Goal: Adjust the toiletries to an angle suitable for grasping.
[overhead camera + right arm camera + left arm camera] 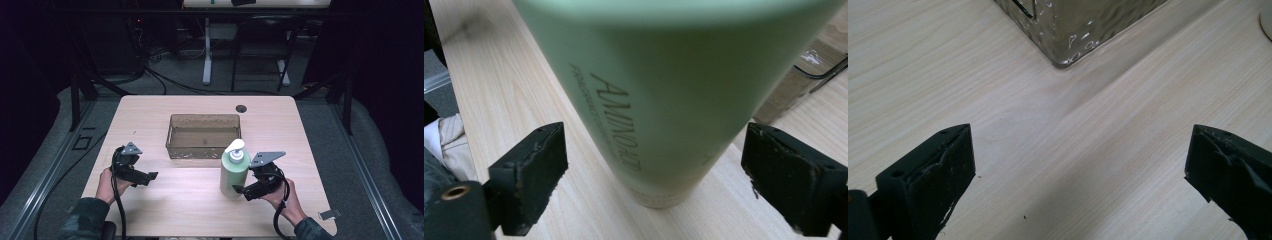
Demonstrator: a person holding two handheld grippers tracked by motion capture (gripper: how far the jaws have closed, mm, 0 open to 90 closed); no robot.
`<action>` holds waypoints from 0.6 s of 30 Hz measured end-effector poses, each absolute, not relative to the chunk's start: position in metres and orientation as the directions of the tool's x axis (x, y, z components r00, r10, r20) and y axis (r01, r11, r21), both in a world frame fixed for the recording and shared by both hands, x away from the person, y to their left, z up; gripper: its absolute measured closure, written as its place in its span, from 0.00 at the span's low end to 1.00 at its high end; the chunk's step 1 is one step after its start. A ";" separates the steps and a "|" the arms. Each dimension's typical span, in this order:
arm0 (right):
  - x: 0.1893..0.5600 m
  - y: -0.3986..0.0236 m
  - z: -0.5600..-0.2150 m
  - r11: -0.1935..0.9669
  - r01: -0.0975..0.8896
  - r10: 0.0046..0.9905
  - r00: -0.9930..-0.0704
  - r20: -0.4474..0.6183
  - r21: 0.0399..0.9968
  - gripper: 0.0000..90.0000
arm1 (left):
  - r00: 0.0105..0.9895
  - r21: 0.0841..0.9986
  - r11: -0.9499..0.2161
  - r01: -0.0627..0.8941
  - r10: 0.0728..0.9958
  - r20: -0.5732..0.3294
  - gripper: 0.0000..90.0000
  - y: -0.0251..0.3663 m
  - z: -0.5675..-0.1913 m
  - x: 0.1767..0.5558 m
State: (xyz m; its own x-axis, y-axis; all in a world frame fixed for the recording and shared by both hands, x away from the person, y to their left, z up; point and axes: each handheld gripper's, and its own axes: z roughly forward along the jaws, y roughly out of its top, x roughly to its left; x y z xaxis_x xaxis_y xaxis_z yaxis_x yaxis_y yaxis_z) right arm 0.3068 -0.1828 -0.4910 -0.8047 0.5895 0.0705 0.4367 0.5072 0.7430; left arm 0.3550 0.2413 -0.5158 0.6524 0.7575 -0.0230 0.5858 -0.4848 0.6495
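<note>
A pale green pump bottle with a white pump head stands upright on the wooden table, just in front of the tray's right corner. My right gripper is open at the bottle's base, its jaws either side of the bottle with gaps on both sides. A translucent brownish tray sits in the middle of the table. My left gripper is open low over bare wood at the front left, with the tray's corner ahead of its jaws.
A round cable hole lies behind the tray near the far edge. A small clip sits at the table's front right corner. Beyond the table are desk legs and cables on the dark floor.
</note>
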 end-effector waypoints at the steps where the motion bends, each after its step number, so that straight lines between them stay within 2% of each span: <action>1: 0.307 -0.182 -0.492 0.502 0.433 0.596 -0.801 0.064 0.748 0.14 | 0.654 0.649 -0.487 0.585 0.756 -0.023 0.00 0.241 -0.516 0.355; 9: 0.312 -0.177 -0.494 0.471 0.434 0.608 -0.790 0.073 0.768 0.14 | 0.656 0.645 -0.490 0.586 0.755 -0.023 0.00 0.241 -0.516 0.355; 15: 0.315 -0.171 -0.497 0.459 0.427 0.616 -0.784 0.067 0.779 0.09 | 0.658 0.648 -0.489 0.583 0.752 -0.025 0.00 0.241 -0.516 0.355; 18: 0.317 -0.167 -0.498 0.439 0.419 0.621 -0.781 0.069 0.795 0.10 | 0.660 0.646 -0.492 0.584 0.751 -0.025 0.00 0.241 -0.516 0.355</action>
